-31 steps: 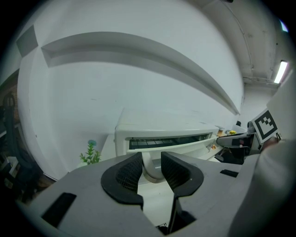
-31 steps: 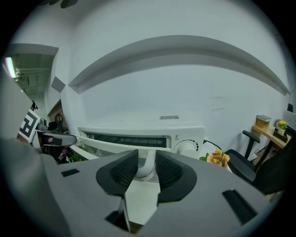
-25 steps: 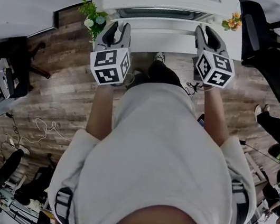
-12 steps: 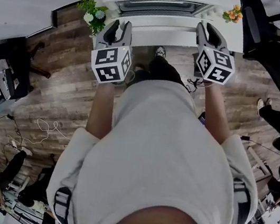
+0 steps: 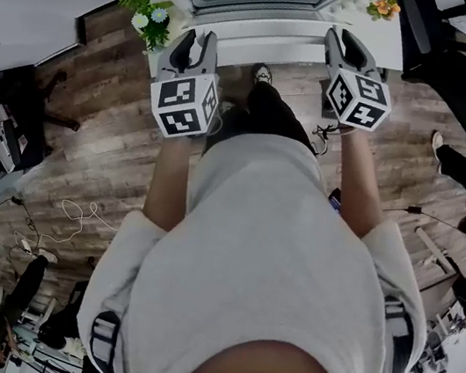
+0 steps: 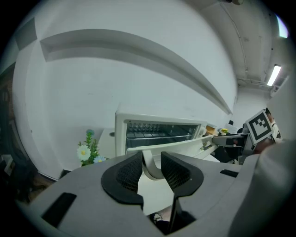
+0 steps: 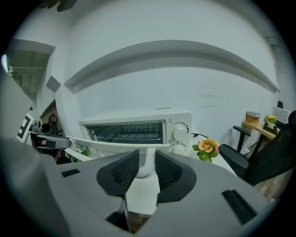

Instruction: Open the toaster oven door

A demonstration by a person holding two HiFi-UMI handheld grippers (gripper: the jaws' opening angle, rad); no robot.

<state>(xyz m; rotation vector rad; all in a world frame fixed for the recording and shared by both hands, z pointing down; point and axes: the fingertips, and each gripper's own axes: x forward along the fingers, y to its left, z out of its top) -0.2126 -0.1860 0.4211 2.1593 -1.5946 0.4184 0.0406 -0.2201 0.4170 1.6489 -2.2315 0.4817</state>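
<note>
Left gripper (image 6: 151,170): pads clamped on left post of white curved plastic door handle (image 6: 149,162). Right gripper (image 7: 147,172): clamped on right post. White boxy toaster oven (image 7: 178,121) far centre, white hinged door (image 6: 166,147) partly lowered. Risks: uneven pull twists handle; smooth post slips, door snaps shut; light oven drags toward near edge.

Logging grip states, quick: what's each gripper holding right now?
Left gripper: closed on the door handle.
Right gripper: closed on the door handle too.

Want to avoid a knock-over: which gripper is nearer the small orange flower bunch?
Right. The right gripper clamps the white oven door handle beside the orange flower bunch; the left gripper holds the handle's opposite end, farther away.
</note>
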